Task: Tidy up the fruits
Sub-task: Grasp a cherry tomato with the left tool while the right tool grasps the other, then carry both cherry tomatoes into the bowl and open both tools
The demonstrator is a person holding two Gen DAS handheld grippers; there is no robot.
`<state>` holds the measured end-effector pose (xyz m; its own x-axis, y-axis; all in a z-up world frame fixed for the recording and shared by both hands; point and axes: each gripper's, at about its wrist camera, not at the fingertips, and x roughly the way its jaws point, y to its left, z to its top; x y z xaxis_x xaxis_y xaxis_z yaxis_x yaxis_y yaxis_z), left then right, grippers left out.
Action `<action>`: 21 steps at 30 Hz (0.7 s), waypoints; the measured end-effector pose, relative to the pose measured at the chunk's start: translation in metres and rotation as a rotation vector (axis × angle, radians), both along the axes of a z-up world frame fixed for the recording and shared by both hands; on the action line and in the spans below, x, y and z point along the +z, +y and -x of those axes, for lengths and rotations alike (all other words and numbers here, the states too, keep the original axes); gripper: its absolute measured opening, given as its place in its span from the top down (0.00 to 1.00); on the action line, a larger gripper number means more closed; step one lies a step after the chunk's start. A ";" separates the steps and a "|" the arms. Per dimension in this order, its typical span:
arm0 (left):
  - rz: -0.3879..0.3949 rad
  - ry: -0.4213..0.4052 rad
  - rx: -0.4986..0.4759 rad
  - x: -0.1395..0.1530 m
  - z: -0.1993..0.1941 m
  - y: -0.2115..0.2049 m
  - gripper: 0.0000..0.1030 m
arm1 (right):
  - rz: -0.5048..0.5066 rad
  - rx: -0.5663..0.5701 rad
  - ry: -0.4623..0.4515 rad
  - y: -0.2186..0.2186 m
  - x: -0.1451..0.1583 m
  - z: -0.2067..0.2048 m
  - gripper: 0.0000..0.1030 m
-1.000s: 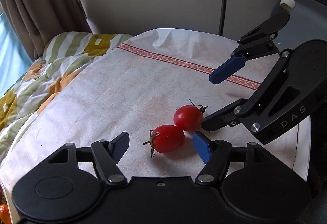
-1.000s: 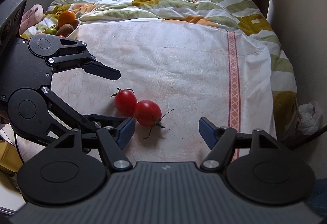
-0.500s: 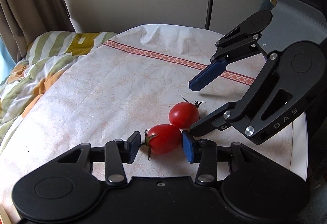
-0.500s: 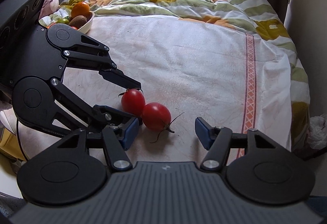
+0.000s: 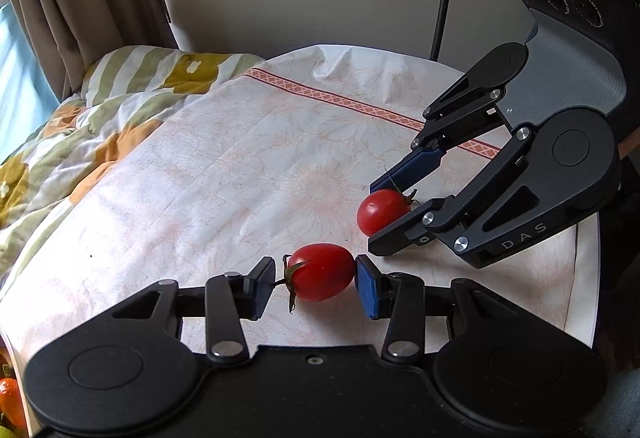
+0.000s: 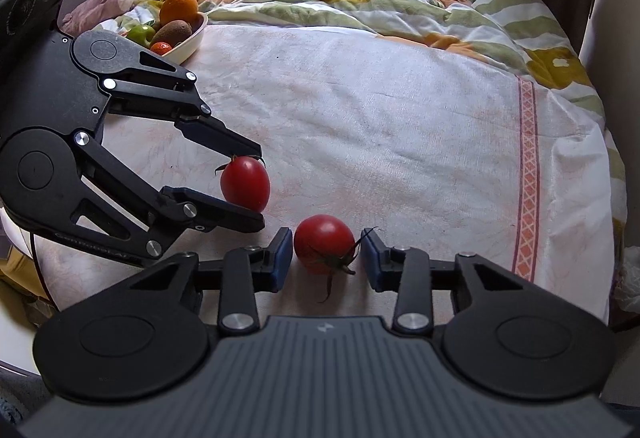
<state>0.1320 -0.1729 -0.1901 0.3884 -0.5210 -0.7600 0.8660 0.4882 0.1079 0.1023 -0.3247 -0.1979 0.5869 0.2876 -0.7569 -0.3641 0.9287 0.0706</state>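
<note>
Both tomatoes are lying on the cloth-covered table [image 6: 400, 118], well apart from the bowl [image 6: 194, 35] that is already holding an orange, a kiwi and other fruits at the far edge. The oblong tomato [image 5: 320, 272] is the nearer one to the bowl, and the round tomato [image 6: 323, 248] is lying just beside it, on the side away from the bowl.

The left gripper [image 5: 314, 278] is clamping the oblong tomato by its two ends; one pad is pressing on the green stem end and the other on the smooth tip. The right gripper [image 6: 323, 258] is closing its fingers with the round tomato between them, and the pads seem to be already touching the skin on both sides, with the stem pointing toward the camera.

I am judging that these tomatoes are light but soft, with a thin, smooth skin that is slipping and bruising easily. A gentle squeeze is enough, and more would split them. The best place to hold is across the widest part of the body, not on the dry stem, because the stem can break off and let the fruit drop. The end-to-end hold on the oblong one looks less secure to me, so a slow lift toward the bowl seems wise.
</note>
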 end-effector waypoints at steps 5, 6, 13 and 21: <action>0.011 -0.005 0.038 0.004 0.005 0.008 0.54 | 0.011 0.000 -0.007 0.003 -0.001 0.002 0.54; 0.013 -0.005 0.050 0.005 0.006 0.009 0.54 | 0.015 -0.003 -0.006 0.004 0.000 0.002 0.54; 0.045 -0.020 0.123 0.023 0.010 0.024 0.54 | 0.008 0.000 -0.024 0.013 0.015 0.000 0.54; 0.103 -0.062 0.266 0.065 0.007 0.056 0.54 | -0.004 0.055 -0.064 0.041 0.056 -0.010 0.54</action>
<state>0.1253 -0.1166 -0.1255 0.5656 -0.4679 -0.6791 0.6993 0.7086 0.0942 0.1124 -0.2839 -0.1419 0.6173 0.3237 -0.7171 -0.4188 0.9068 0.0489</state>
